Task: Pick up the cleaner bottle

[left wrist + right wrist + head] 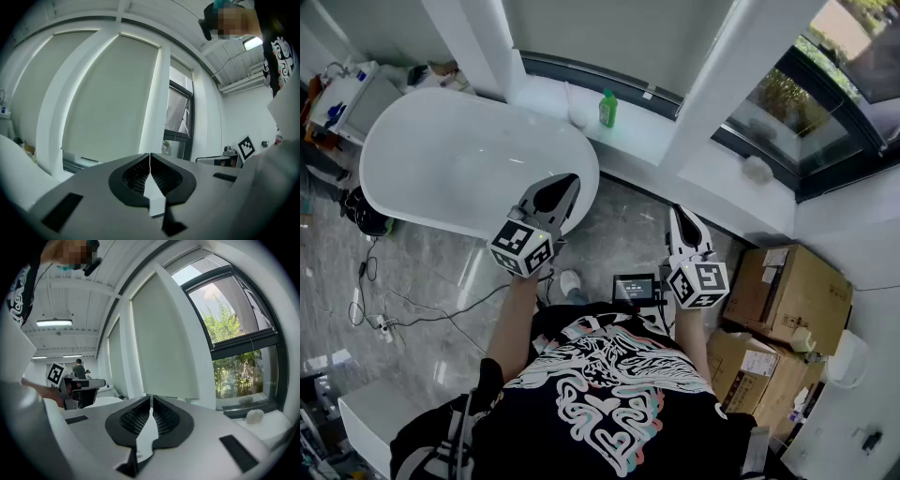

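Green cleaner bottle (pixel 607 109) upright on window sill (pixel 642 131), beyond white bathtub (pixel 422 122), well apart from both grippers. L gripper (pixel 566 184): fingers (pixel 137 174) closed, empty. R gripper (pixel 679 214): closed too, nothing btwn fingers.

The cleaner bottle (pixel 607 109), up at twelve o'clock on the sill (pixel 642 131), is too small for me to read its label. At four o'clock, the cardboard boxes (pixel 792 291) carry stickers equally unreadable.
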Demonstrator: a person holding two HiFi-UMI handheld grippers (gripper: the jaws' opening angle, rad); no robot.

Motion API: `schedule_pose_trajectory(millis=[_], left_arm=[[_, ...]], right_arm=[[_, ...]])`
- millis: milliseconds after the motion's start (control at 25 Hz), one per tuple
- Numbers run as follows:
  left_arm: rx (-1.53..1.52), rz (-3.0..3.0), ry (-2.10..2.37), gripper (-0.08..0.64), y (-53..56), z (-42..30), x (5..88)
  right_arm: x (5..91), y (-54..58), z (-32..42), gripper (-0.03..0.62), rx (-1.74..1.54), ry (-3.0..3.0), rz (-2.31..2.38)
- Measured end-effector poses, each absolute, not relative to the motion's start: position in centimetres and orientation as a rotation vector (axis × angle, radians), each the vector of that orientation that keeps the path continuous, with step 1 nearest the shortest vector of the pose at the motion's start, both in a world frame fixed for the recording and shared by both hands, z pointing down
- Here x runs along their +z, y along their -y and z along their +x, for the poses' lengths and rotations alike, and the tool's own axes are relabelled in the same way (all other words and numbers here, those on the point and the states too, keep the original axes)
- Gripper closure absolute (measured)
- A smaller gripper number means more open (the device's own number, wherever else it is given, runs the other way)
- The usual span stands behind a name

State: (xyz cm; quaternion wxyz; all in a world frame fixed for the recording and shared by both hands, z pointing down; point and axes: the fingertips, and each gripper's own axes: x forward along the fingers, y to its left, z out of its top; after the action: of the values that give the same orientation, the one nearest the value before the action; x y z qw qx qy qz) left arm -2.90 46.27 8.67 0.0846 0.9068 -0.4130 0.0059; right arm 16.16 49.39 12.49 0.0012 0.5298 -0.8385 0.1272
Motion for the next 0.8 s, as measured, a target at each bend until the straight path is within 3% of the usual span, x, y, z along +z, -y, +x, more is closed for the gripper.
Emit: schedule_pose_trajectory(millis=[800], left_arm=[[0.103, 2.676, 1.409, 0.538, -53.7, 2.4, 9.2]], right_arm=[[13.3, -55.6, 20.8, 0.549, 0.372, 2.691, 1.523]])
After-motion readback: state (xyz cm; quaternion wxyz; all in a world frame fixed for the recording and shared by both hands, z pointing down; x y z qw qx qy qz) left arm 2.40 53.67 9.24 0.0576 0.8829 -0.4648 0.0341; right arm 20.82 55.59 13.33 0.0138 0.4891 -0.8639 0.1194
